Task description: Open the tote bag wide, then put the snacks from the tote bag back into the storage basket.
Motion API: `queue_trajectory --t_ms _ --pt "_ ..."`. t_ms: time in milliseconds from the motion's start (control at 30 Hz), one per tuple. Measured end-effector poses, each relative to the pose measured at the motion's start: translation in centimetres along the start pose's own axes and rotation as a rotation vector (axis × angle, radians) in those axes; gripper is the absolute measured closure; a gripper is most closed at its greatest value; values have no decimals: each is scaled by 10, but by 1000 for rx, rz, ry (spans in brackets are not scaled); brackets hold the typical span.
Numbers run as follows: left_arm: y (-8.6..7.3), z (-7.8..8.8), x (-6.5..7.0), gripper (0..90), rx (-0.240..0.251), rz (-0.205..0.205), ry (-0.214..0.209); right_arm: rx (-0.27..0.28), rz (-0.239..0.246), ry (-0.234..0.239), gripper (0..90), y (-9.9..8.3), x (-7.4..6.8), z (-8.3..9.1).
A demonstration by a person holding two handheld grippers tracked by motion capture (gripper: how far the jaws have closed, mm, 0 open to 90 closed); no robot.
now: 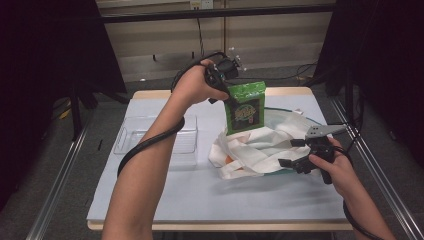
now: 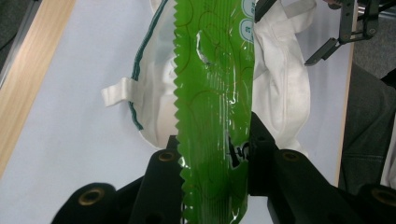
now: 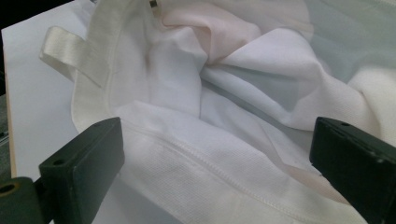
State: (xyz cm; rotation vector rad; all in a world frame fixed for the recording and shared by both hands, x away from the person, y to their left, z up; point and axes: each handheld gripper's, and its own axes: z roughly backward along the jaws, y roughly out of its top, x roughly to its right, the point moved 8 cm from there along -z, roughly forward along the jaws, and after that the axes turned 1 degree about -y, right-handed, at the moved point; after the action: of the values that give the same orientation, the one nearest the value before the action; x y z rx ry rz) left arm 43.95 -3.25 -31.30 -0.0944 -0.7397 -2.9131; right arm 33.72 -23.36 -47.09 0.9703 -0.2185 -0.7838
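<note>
Green snack pouch [image 1: 245, 107] clamped in left tongs [image 1: 226, 95], lifted above white tote bag [image 1: 260, 145]. Right tongs [image 1: 292, 152] gape at bag rim, gripping nothing. Next, likely: carry pouch to clear tray [image 1: 150, 142] beside left forearm on bench [image 1: 200, 195].

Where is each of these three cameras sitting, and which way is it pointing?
High view: above the person's side, looking forward and down on the table; both forearms, the left gripper and the right gripper show.
Left gripper view: rides the left gripper, looking along its black jaws, shut on the green pouch.
Right gripper view: rides the right gripper, looking into the white cloth bag between open jaws.
Shared: the bag appears in all three; the pouch in the high and left gripper views.
</note>
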Motion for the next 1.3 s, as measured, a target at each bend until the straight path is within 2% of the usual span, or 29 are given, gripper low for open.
queue_trajectory --t_ms 67,133,367,500,533,633,667,700,733,900,967,1033,1067,1200,1233,1300 --pt "-2 5 -1 734 6 4 6 8 1 4 29 1 -2 1" --pt "-5 10 -1 734 -9 -7 13 3 4 7 29 0 -3 1" --pt "-11 22 -7 733 -7 7 36 3 -3 18 30 -5 0 5" --pt "-20 25 -11 733 -29 3 46 12 -10 7 30 -6 3 10" --pt "-23 27 -13 733 -32 0 38 14 -10 6 30 -6 3 11" --pt "-29 30 -17 733 -26 -3 45 24 -9 7 29 -3 3 13" --pt "-31 31 -17 733 -21 10 51 25 -6 7 30 -3 2 14" --pt "-33 35 -19 732 -29 -2 47 27 -6 9 30 -2 1 13" --pt "-35 37 -20 733 -18 8 57 25 2 12 30 -2 0 13" --pt "-43 48 -25 732 -20 6 73 19 0 26 30 -2 -3 10" --pt "-48 49 -26 732 -7 33 76 6 9 28 30 -2 -4 8" --pt "-53 52 -30 732 -33 1 80 4 7 27 30 -2 -5 7" --pt "-54 52 -30 732 -4 38 88 3 5 28 30 -2 -5 7" --pt "-62 56 -36 732 -6 38 101 1 5 28 30 -2 -7 6" --pt "-65 58 -38 732 -20 26 104 1 8 28 30 -2 -7 6" --pt "-69 59 -40 732 -10 36 103 0 13 29 30 -2 -7 6"
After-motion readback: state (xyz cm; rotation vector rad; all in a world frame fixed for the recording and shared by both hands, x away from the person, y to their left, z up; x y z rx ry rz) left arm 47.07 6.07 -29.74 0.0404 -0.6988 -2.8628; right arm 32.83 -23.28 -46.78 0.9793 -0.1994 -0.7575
